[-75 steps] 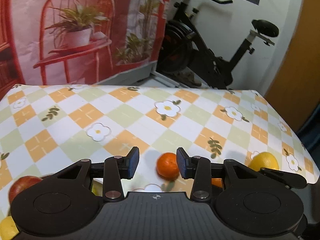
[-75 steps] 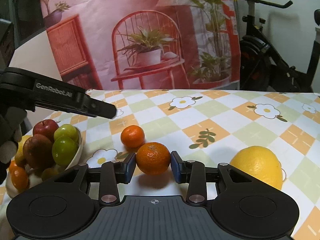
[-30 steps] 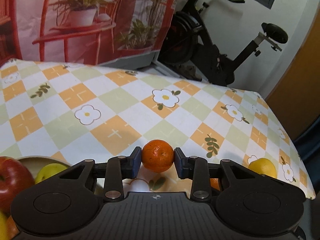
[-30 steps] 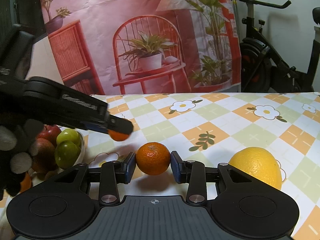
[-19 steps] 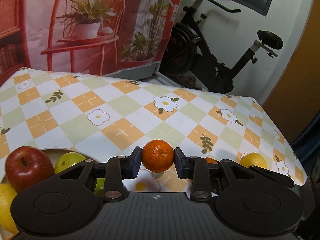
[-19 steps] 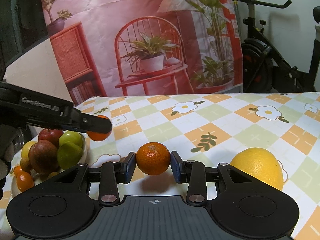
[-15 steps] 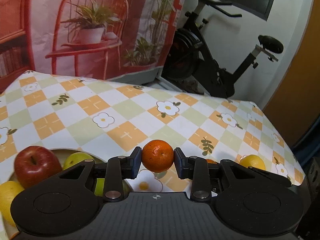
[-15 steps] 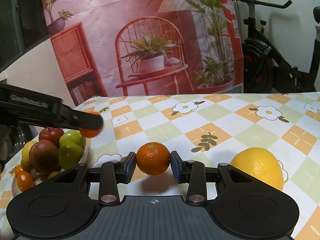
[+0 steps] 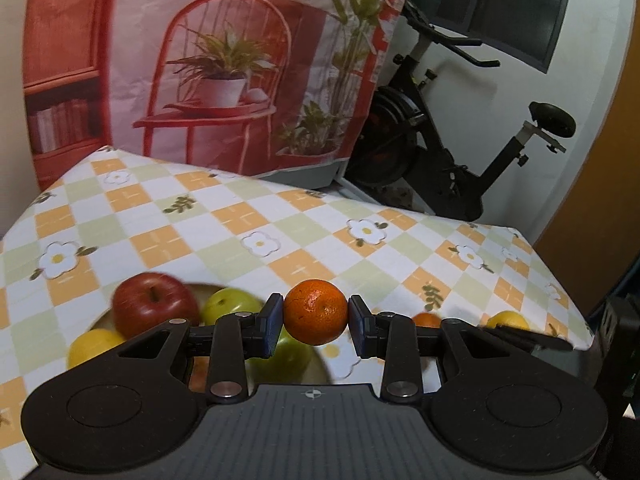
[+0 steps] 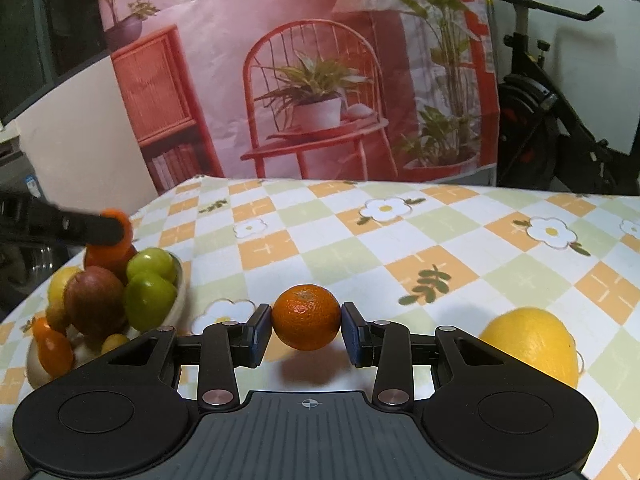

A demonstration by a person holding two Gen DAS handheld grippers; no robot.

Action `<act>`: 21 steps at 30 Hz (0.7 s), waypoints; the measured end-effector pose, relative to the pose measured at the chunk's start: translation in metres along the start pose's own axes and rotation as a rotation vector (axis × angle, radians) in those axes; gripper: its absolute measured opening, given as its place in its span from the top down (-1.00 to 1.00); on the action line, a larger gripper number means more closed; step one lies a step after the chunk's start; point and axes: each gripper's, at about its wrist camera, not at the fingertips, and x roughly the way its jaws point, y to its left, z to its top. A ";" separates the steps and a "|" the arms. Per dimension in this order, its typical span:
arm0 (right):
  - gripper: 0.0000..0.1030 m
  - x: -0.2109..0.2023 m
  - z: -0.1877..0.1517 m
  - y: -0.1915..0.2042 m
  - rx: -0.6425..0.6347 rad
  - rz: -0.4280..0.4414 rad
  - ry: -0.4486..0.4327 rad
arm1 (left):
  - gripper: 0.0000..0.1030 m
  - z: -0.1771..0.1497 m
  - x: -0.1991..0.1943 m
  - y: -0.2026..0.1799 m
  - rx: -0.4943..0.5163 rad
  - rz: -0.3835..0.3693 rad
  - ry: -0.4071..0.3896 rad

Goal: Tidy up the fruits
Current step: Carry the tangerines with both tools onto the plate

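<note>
In the left wrist view my left gripper point(image 9: 316, 320) is shut on a small mandarin point(image 9: 316, 311), held over the fruit bowl point(image 9: 102, 320). The bowl holds a red apple point(image 9: 150, 304), green apples point(image 9: 230, 306) and a yellow fruit point(image 9: 94, 346). In the right wrist view my right gripper point(image 10: 306, 330) is shut on a second mandarin point(image 10: 306, 317) just above the checked tablecloth point(image 10: 400, 240). A large yellow citrus point(image 10: 530, 346) lies on the cloth to its right. The left gripper's finger point(image 10: 80, 228) and its mandarin point(image 10: 120, 216) hang over the heaped bowl point(image 10: 181, 292) at the left.
A printed red backdrop point(image 10: 320, 60) hangs behind the table. An exercise bike point(image 9: 440, 152) stands past the far edge, and a wooden door point(image 9: 600, 200) is at the right. Small orange fruits point(image 10: 52, 350) lie on the bowl's near side.
My left gripper has carried its mandarin leftward and upward, from over the cloth to above the fruit bowl. The right gripper and its mandarin have stayed where they were.
</note>
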 end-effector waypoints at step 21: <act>0.33 0.000 0.022 0.087 -0.198 0.206 0.066 | 0.28 -0.035 -0.048 0.041 -0.015 0.062 0.047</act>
